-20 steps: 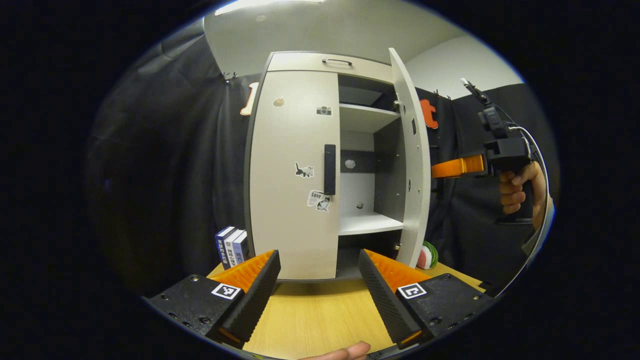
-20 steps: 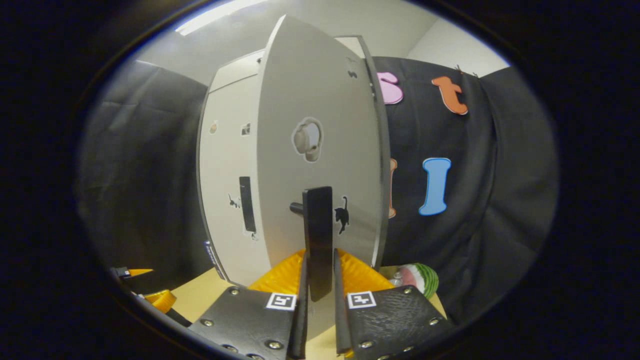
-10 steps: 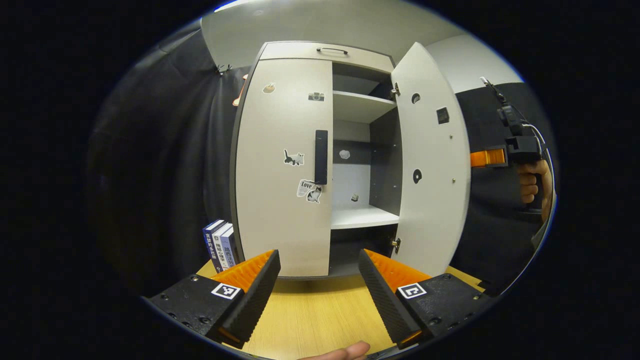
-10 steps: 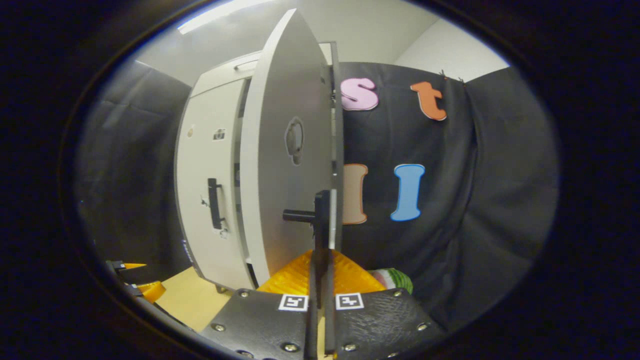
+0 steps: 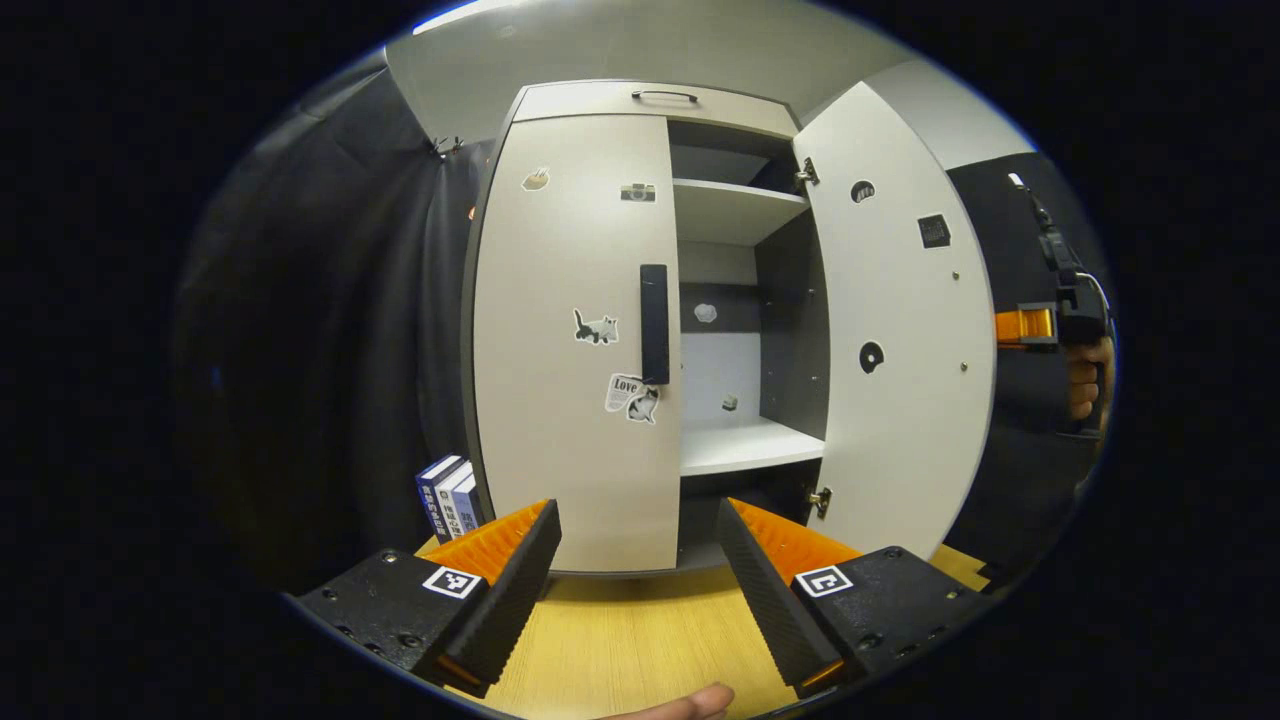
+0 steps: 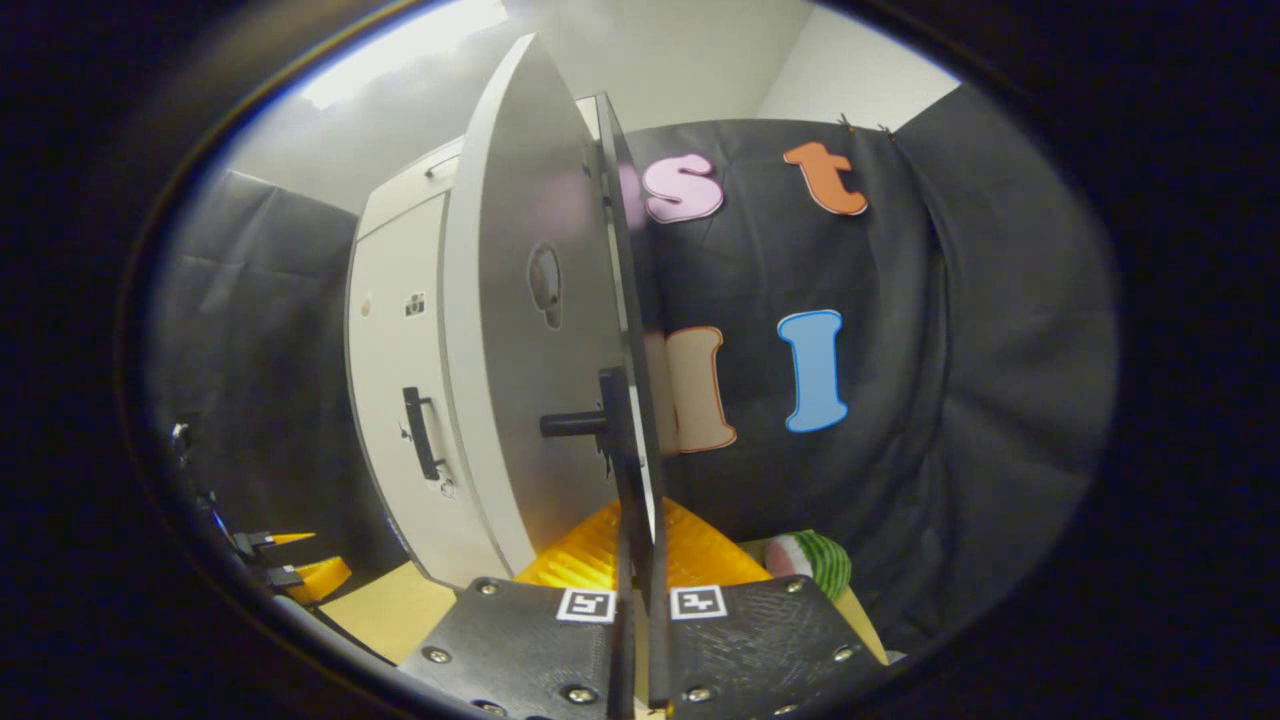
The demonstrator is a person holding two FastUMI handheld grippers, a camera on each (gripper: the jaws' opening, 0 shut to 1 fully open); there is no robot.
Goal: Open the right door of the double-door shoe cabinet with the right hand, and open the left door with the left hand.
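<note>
In the left gripper view the left gripper (image 5: 635, 585) hangs with its jaws wide apart, the closed left door (image 5: 575, 340) and its handle (image 5: 654, 324) straight ahead, the right door (image 5: 905, 330) swung open beyond the right finger. In the right gripper view the right gripper (image 6: 640, 610) has its jaws clamped together on the right door's handle (image 6: 618, 440), door edge-on just above them

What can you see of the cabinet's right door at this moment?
The right door is a pale, flat panel that looks like laminated board. It stands swung wide open on metal hinges at top and bottom, its inner face toward the left gripper view, showing dark marks and small screws. The right gripper view looks along its outer face, which bears a sticker and a dark bar handle on a peg. The right gripper is shut on that handle, low on the bar.
</note>
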